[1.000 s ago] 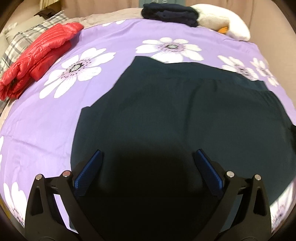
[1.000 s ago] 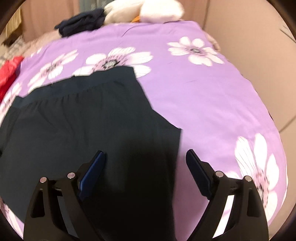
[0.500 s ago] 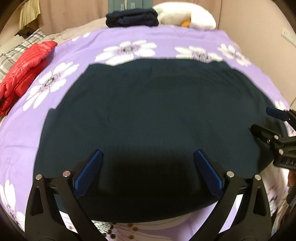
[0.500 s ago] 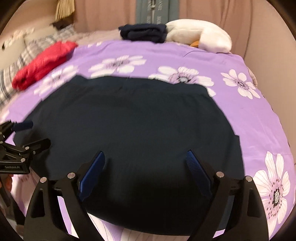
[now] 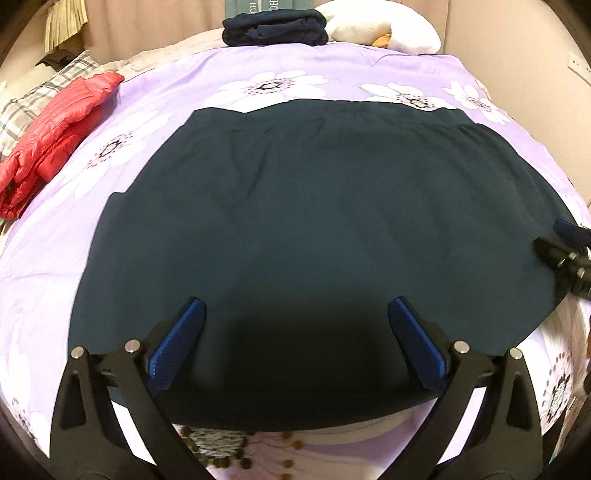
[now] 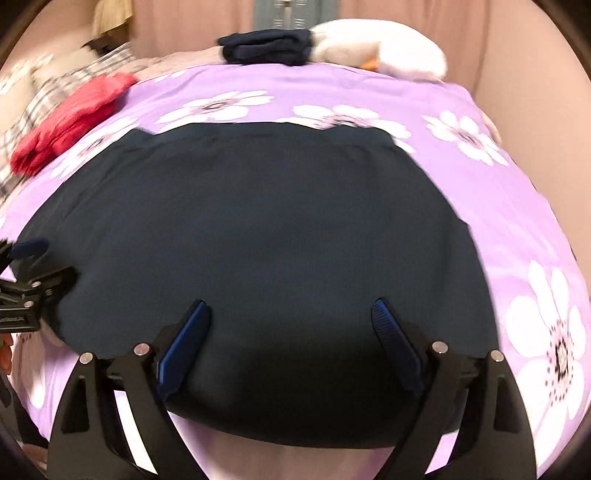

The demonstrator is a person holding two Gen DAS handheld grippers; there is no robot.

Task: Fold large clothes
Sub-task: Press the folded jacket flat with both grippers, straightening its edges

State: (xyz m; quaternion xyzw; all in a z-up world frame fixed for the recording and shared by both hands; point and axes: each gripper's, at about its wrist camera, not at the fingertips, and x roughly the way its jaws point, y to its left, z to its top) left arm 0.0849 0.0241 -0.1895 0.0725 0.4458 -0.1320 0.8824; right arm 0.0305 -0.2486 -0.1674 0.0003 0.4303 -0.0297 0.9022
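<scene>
A large dark teal garment [image 5: 314, 221] lies spread flat on the purple flowered bedspread [image 5: 166, 96]; it also fills the middle of the right wrist view [image 6: 258, 240]. My left gripper [image 5: 295, 314] is open and empty, hovering over the garment's near edge. My right gripper [image 6: 291, 306] is open and empty over the near edge too. The right gripper shows at the right edge of the left wrist view [image 5: 569, 247]. The left gripper shows at the left edge of the right wrist view [image 6: 26, 277].
A red puffer jacket [image 5: 51, 129] lies at the bed's left side by a plaid pillow [image 5: 22, 107]. A folded dark navy garment [image 5: 275, 22] and a white plush toy [image 5: 384, 31] sit at the far end. A wall [image 6: 535, 92] runs along the right.
Both grippers have pulled back toward the near edge of the bed and turned to face the whole garment. The garment now lies flat and spread out.
</scene>
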